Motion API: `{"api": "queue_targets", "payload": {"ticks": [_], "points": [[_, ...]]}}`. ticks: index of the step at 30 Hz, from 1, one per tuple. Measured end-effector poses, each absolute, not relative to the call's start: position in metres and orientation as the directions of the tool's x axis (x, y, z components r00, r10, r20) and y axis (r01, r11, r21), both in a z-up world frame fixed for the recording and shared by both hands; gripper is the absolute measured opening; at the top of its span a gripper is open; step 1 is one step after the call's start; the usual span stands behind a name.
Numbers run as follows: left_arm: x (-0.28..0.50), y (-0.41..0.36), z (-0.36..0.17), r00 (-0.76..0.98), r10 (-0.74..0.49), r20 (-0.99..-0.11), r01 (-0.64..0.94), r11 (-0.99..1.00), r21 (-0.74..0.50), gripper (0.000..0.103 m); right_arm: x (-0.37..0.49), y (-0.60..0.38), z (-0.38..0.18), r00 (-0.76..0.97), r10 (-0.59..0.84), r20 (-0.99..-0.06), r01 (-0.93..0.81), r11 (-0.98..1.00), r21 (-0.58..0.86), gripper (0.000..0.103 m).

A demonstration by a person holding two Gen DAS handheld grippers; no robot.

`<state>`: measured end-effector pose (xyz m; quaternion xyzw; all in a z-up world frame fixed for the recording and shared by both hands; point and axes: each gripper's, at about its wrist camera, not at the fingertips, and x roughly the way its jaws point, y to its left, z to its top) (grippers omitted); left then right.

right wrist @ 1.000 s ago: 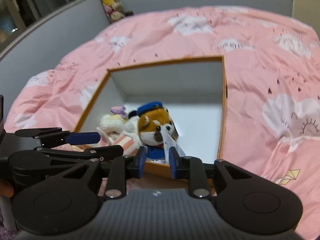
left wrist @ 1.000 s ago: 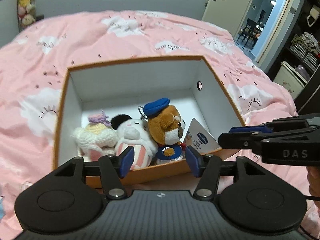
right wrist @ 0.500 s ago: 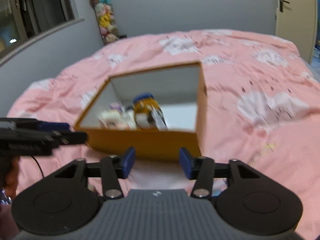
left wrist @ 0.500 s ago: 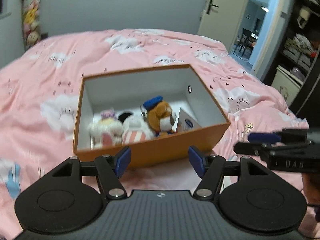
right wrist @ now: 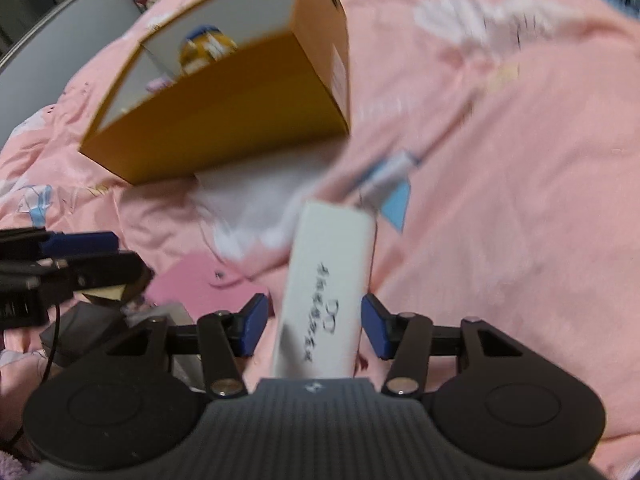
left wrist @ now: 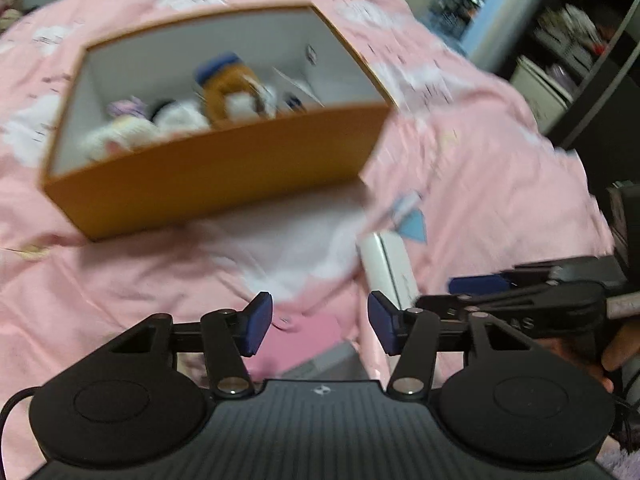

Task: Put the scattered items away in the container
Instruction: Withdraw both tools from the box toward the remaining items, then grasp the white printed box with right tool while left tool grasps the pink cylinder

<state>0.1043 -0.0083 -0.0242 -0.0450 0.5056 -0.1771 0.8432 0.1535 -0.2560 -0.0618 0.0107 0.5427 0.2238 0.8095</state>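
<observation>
**Both grippers low over the bedspread, white box under the right one**

Left wrist view: my left gripper [left wrist: 320,322] points down at the pink bedspread [left wrist: 480,152], short of the orange box [left wrist: 216,184]. Its blue pads stand apart with only cloth and a pink card [left wrist: 312,338] showing between them, and the jaws are closing. The orange box sits open on the bed ahead. Inside it I can make out a brown plush with a blue cap [left wrist: 228,88] and pale soft toys [left wrist: 132,128] beside it, all blurred. A long white box [left wrist: 386,264] lies on the bedspread to the right of my pads, near the orange box's right corner. My right gripper [left wrist: 476,285] comes in from the right edge, just beside that white box, with a hand [left wrist: 612,352] behind it.

Right wrist view: my right gripper [right wrist: 314,326] has its jaws spread, and the white box [right wrist: 328,288] lies lengthwise between them with dark writing on its top face. Neither pad presses on it; a gap shows on each side. The orange box [right wrist: 224,120] stands beyond, with the brown plush [right wrist: 206,48] peeking over its near wall. The pink card [right wrist: 200,284] lies to the left, and my left gripper [right wrist: 80,242] reaches in from the left edge.
</observation>
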Motion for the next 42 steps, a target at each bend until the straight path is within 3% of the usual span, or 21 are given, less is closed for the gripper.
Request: {"api": "queue_targets", "payload": {"ticks": [9, 22, 27, 34, 40, 42], "points": [[0.113, -0.035, -0.058, 0.321, -0.332, -0.887, 0.308, 0.922, -0.234, 0.06, 0.171, -0.261, -0.099, 0.209, 0.416, -0.885, -0.287, 0.891, 0.351, 0.058], [0.118, -0.041, -0.065, 0.286, -0.325, -0.901, 0.33, 0.917, -0.226, 0.051, 0.186, -0.25, -0.123, 0.174, 0.43, -0.886, -0.28, 0.884, 0.374, 0.063], [0.118, -0.042, -0.064, 0.285, -0.333, -0.899, 0.344, 0.911, -0.228, 0.049, 0.177, -0.252, -0.108, 0.227, 0.433, -0.872, -0.3, 0.883, 0.361, 0.063], [0.127, -0.061, -0.068, 0.264, -0.355, -0.897, 0.394, 0.889, -0.236, 0.049, 0.17, -0.266, -0.062, 0.398, 0.346, -0.85, -0.321, 0.92, 0.224, 0.063], [0.139, -0.089, -0.084, 0.202, -0.336, -0.92, 0.422, 0.877, -0.227, 0.049, 0.176, -0.284, -0.061, 0.41, 0.346, -0.844, -0.268, 0.93, 0.251, 0.063], [0.142, -0.095, -0.09, 0.184, -0.308, -0.933, 0.419, 0.884, -0.209, 0.04, 0.174, -0.286, -0.062, 0.412, 0.347, -0.842, -0.264, 0.93, 0.254, 0.063]]}}
